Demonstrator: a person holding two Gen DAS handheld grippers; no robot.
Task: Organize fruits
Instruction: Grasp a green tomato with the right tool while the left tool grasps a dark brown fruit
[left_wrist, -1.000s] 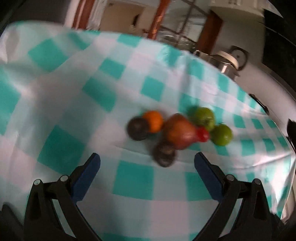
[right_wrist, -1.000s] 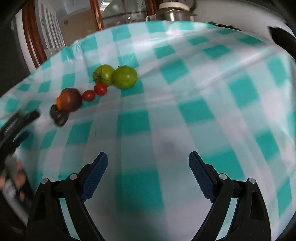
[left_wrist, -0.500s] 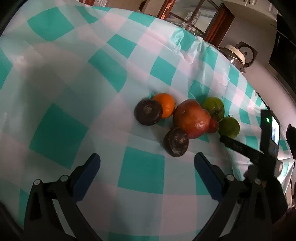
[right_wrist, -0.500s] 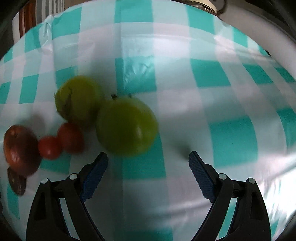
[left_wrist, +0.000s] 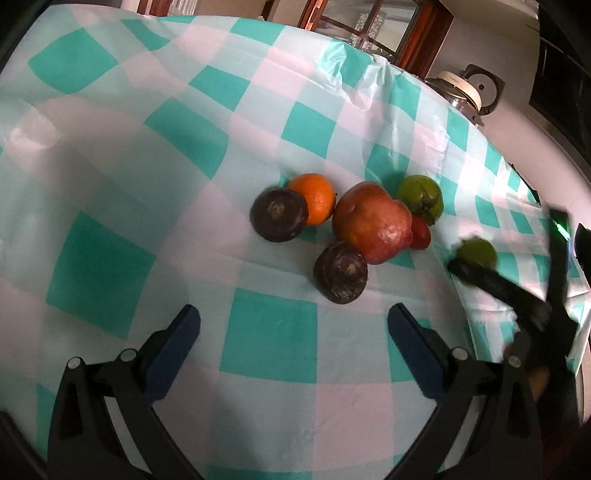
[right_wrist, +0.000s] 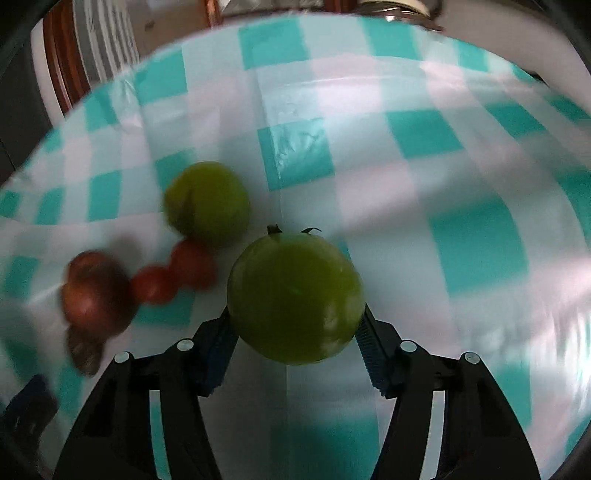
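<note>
A cluster of fruit lies on the teal-and-white checked cloth (left_wrist: 110, 155): an orange (left_wrist: 313, 198), a large red pomegranate (left_wrist: 372, 222), two dark round fruits (left_wrist: 279, 215) (left_wrist: 340, 272), small red tomatoes (left_wrist: 420, 232) and a green tomato (left_wrist: 421, 194). My right gripper (right_wrist: 295, 332) is shut on a second green tomato (right_wrist: 294, 297), also visible in the left wrist view (left_wrist: 476, 253). My left gripper (left_wrist: 293, 328) is open and empty, just in front of the cluster.
A metal pot with a lid (left_wrist: 460, 88) stands beyond the table's far right edge. A wooden cabinet frame (left_wrist: 413, 33) is behind the table. The cloth hangs over the right edge (left_wrist: 491, 332).
My right gripper moved in on the nearer green tomato and closed on it. My left gripper stayed open and drew slightly closer to the cluster.
</note>
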